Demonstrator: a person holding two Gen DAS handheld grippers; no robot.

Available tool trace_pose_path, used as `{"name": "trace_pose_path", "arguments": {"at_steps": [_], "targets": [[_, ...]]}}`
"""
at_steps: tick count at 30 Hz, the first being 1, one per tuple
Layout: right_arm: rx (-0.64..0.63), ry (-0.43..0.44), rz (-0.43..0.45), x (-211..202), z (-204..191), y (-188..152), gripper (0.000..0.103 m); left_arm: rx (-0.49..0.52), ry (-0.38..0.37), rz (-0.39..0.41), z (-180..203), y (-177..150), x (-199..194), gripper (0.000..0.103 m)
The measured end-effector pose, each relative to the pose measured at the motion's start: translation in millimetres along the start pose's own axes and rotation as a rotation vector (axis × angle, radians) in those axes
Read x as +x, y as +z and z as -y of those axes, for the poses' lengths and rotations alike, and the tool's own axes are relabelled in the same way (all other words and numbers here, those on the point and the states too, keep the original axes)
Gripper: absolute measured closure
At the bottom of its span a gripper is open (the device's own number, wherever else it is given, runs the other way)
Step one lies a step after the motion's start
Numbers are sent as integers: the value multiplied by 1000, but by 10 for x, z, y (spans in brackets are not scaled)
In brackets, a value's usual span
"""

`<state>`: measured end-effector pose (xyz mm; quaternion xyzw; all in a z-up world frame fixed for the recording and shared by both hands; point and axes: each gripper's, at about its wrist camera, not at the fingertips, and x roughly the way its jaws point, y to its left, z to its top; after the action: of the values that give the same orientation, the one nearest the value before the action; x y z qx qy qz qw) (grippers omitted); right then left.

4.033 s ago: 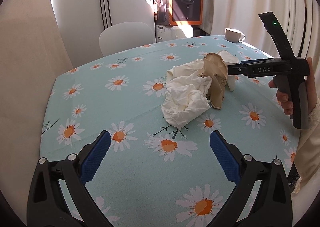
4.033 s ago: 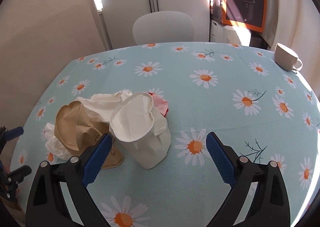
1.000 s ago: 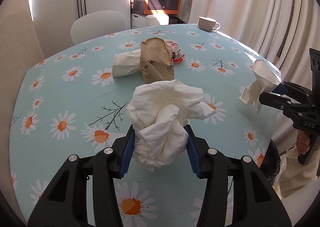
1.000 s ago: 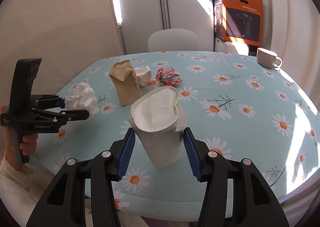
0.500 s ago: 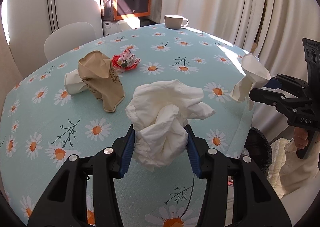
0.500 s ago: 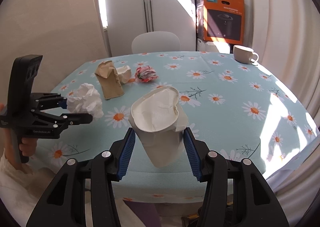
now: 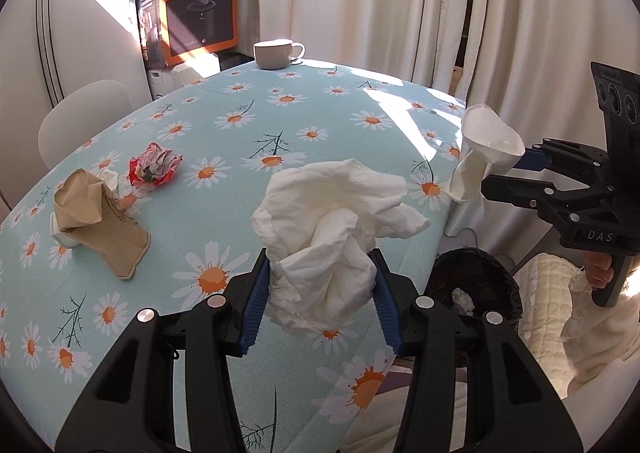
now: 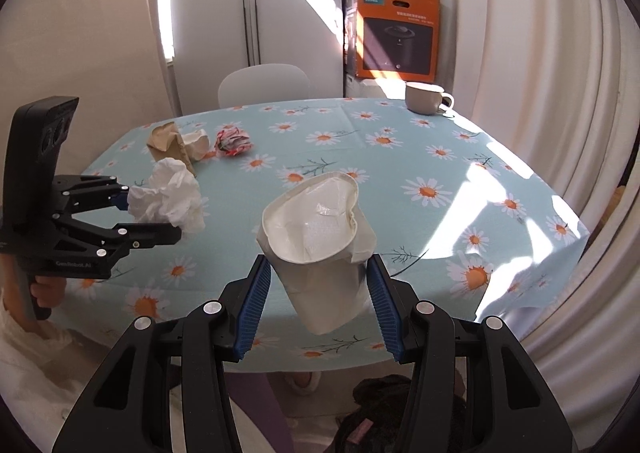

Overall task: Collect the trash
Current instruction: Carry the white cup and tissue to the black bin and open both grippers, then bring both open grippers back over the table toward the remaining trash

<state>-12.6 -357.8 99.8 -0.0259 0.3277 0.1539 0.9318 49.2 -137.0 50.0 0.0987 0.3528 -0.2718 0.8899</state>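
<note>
Crumpled white tissue is clamped between the blue pads of the left claw, held above the near edge of the worktop. White paper cup, dented at the rim, is gripped by the right claw and held clear of the worktop edge. Black-lined bin stands on the floor just beside the worktop, below both claws; a small scrap lies inside it. Remaining on the daisy-print cloth: a flattened brown paper cup lying against a white cup, and near them a red-and-white wrapper ball. A mug stands at the far edge. An orange carton and a white chair stand beyond the worktop.
</note>
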Motion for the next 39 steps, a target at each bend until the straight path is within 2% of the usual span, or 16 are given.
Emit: {"name": "trace_pose_path", "arguments": {"at_steps": [10,26,27,28,29,31,33,34,35,39], "targets": [[41,-117,-31,-298,382,-274,56,120,-63,8,546,151,146,54],[138,-233,-134,-433,885,-855,56,303,-220,-52,1368,243,504,53],[151,-233,-136,-442,919,-889,56,304,-238,-55,1405,248,525,50],[162,-237,-137,-450,955,-924,56,306,-253,-55,1442,256,544,41],[170,-241,-141,-457,984,-955,56,311,-258,-44,1475,262,551,26],[177,-269,-146,-474,1033,-1013,49,321,-256,-16,1539,273,553,10],[177,-320,-141,-507,1084,-1067,28,324,-278,-13,1577,290,555,8],[182,-332,-141,-520,1116,-1092,25,326,-279,-12,1596,298,568,6],[193,-339,-141,-529,1154,-1117,18,331,-269,-7,1609,297,571,6],[222,-345,-147,-513,1247,-1160,16,341,-262,-2,1629,283,573,6]]}}
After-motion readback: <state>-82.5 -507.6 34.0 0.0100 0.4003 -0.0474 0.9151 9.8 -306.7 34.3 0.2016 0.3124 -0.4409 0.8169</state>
